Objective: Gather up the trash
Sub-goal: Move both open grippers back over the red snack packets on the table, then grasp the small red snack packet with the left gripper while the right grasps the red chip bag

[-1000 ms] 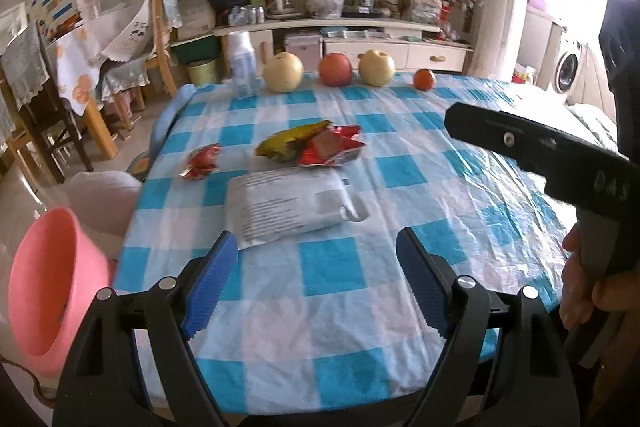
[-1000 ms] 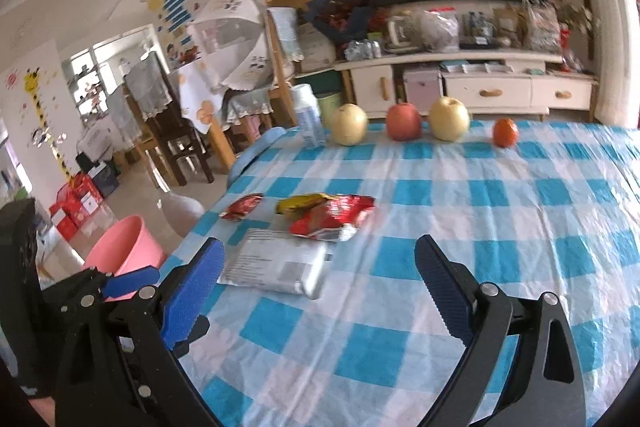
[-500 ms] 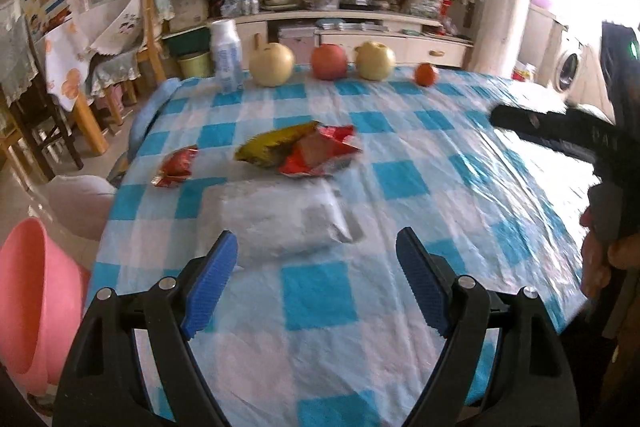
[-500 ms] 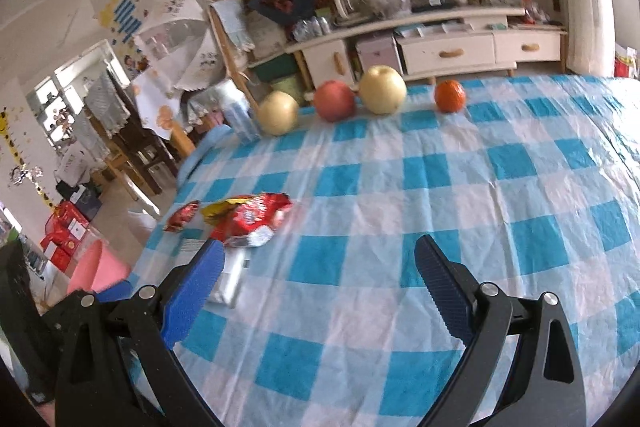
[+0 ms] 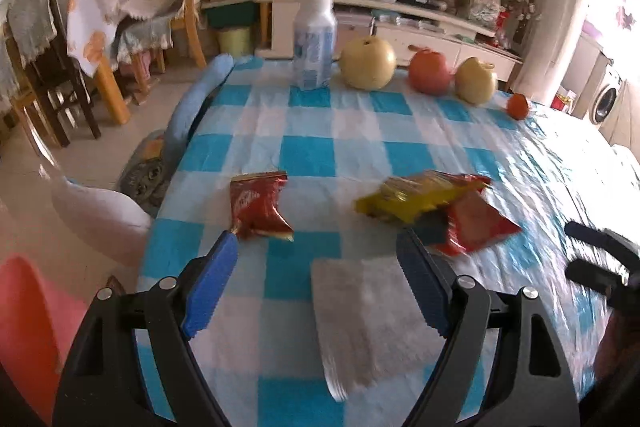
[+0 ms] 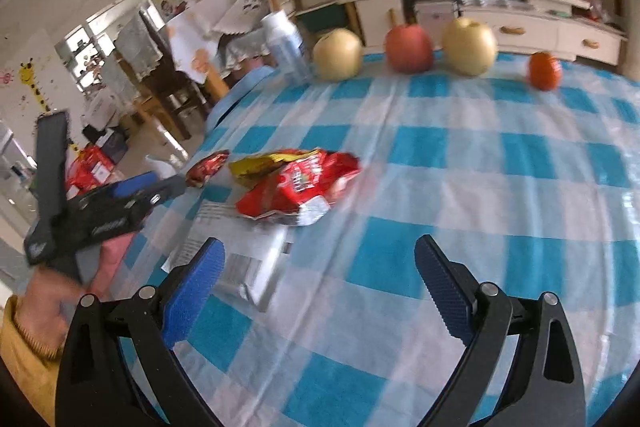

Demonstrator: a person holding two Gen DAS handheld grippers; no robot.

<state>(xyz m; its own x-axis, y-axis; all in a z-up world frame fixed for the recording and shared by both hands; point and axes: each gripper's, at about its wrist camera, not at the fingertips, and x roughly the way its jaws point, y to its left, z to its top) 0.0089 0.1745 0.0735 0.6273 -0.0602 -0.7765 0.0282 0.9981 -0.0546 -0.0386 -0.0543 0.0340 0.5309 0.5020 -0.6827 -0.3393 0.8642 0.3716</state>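
Observation:
On the blue-and-white checked tablecloth [image 5: 332,131] lie a small red wrapper [image 5: 258,207], a yellow wrapper [image 5: 416,197] over a larger red wrapper [image 5: 476,225], and a white flat packet [image 5: 368,311]. My left gripper [image 5: 316,287] is open and empty, low over the near end of the white packet. My right gripper [image 6: 320,291] is open and empty, just right of the white packet [image 6: 240,251], with the red wrapper [image 6: 300,187] and yellow wrapper [image 6: 260,163] ahead of it. The small red wrapper [image 6: 208,165] lies beyond the left gripper's fingers [image 6: 132,185].
At the far table edge stand a white bottle [image 5: 314,43], two yellow pears [image 5: 368,63], a red apple [image 5: 430,73] and a small orange [image 5: 518,105]. A pink basin [image 5: 28,323] sits on the floor at left, beside a white stool [image 5: 100,215]. Chairs stand further left.
Both grippers have moved forward and lower over the table toward the wrappers. The left one has come over the white packet and swung left. Both stay open.

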